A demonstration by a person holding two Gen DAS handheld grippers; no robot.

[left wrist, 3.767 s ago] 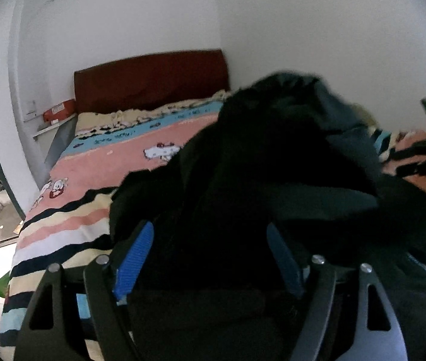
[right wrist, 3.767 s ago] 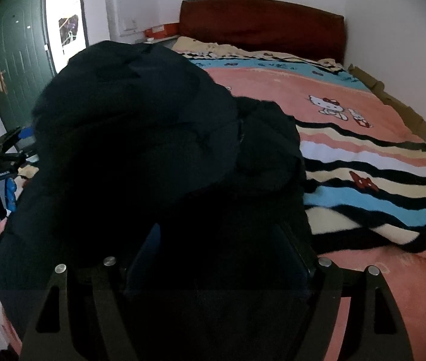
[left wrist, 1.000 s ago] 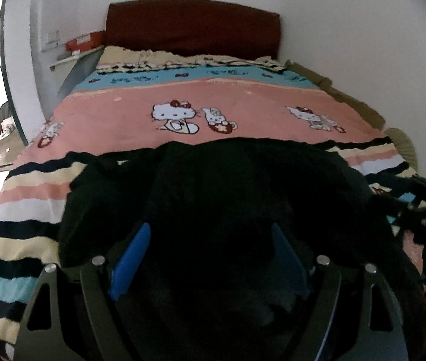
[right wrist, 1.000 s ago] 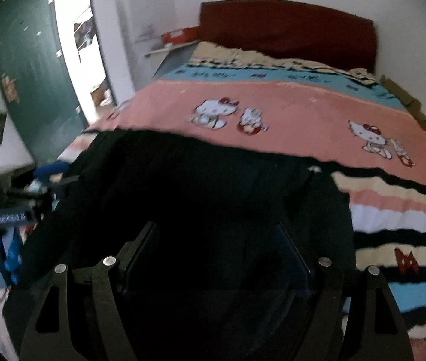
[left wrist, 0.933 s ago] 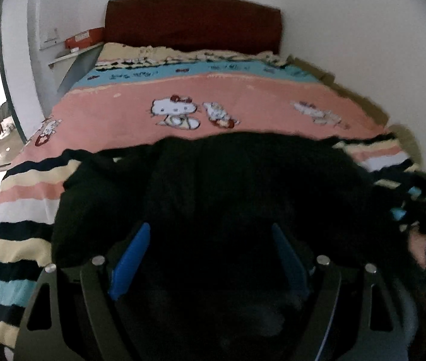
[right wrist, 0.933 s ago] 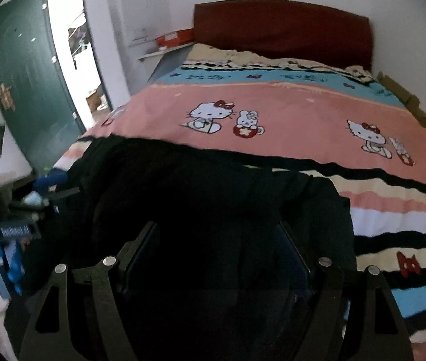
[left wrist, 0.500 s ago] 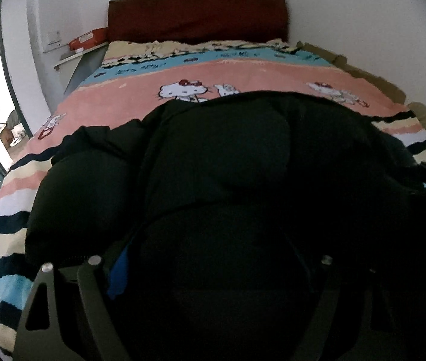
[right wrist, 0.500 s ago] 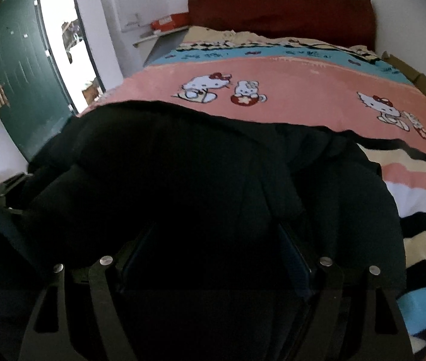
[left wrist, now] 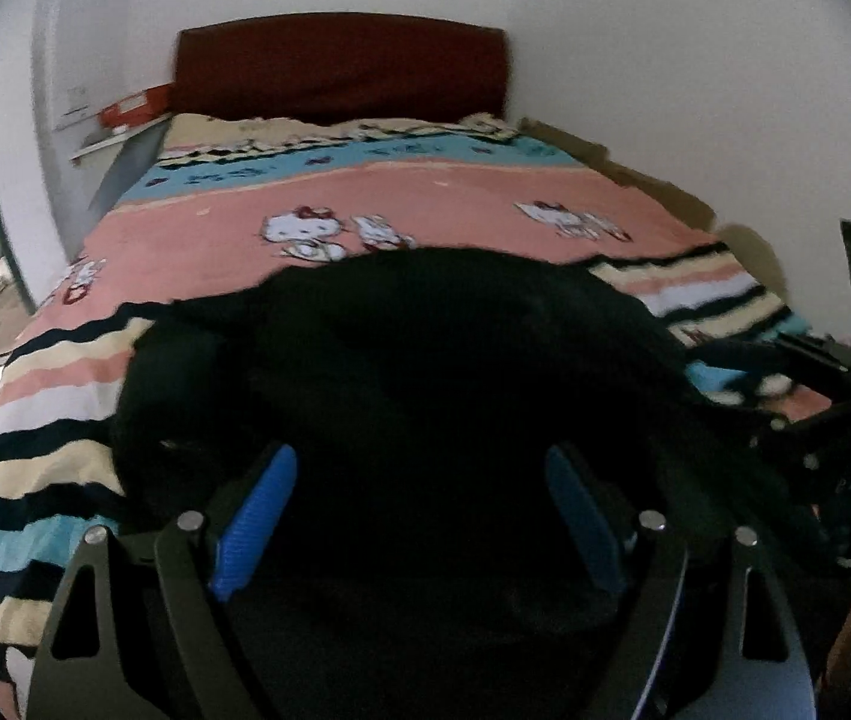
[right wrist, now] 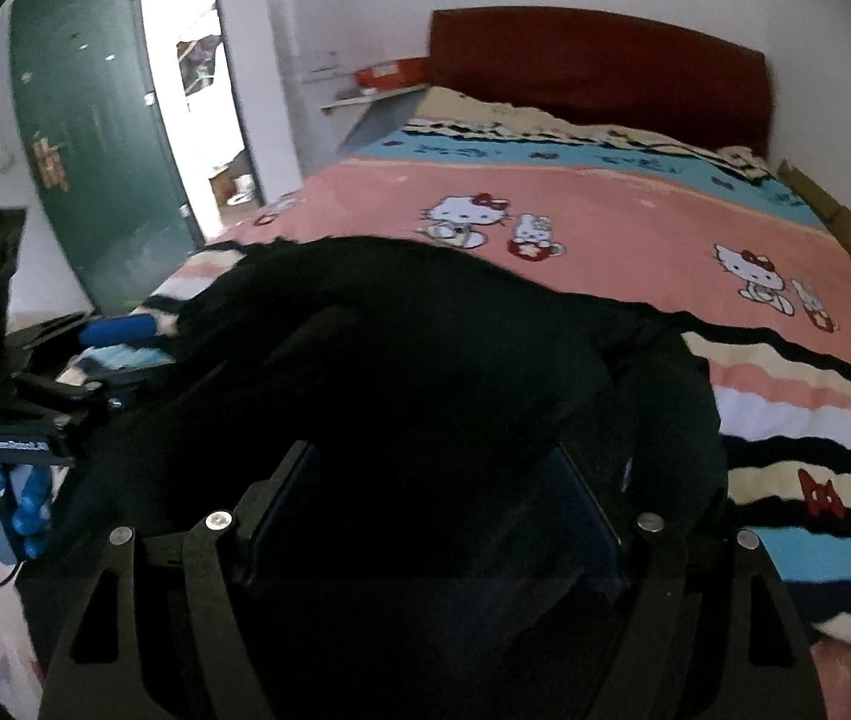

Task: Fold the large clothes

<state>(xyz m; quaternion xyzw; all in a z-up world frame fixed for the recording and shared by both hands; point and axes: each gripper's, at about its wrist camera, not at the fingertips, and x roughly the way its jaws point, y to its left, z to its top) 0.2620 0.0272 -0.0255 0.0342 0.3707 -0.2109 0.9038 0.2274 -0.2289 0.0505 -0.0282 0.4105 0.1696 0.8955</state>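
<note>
A large black padded jacket (left wrist: 425, 348) lies spread over the striped near end of the bed (left wrist: 425, 198). In the left wrist view it fills the space between the blue pads (left wrist: 257, 510), and my left gripper (left wrist: 419, 480) stands wide, shut on a thick bunch of its near edge. The right wrist view shows the same jacket (right wrist: 413, 348) reaching back between dark fingers, with my right gripper (right wrist: 437, 480) shut on its bulk. The left gripper's blue fingertip (right wrist: 119, 327) shows at the jacket's left side. How deep the fabric sits in either grip is hidden in the dark.
The pink cartoon-cat bedspread (right wrist: 605, 222) runs to a dark red headboard (left wrist: 341, 66). A white wall borders the bed's right side. A green door (right wrist: 95, 162) stands open at the left, beside a shelf with a red box (right wrist: 389, 72).
Half a second ago the jacket billowed up high in front of both cameras. It has now dropped and flattened onto the bed, showing more of the pink bedspread.
</note>
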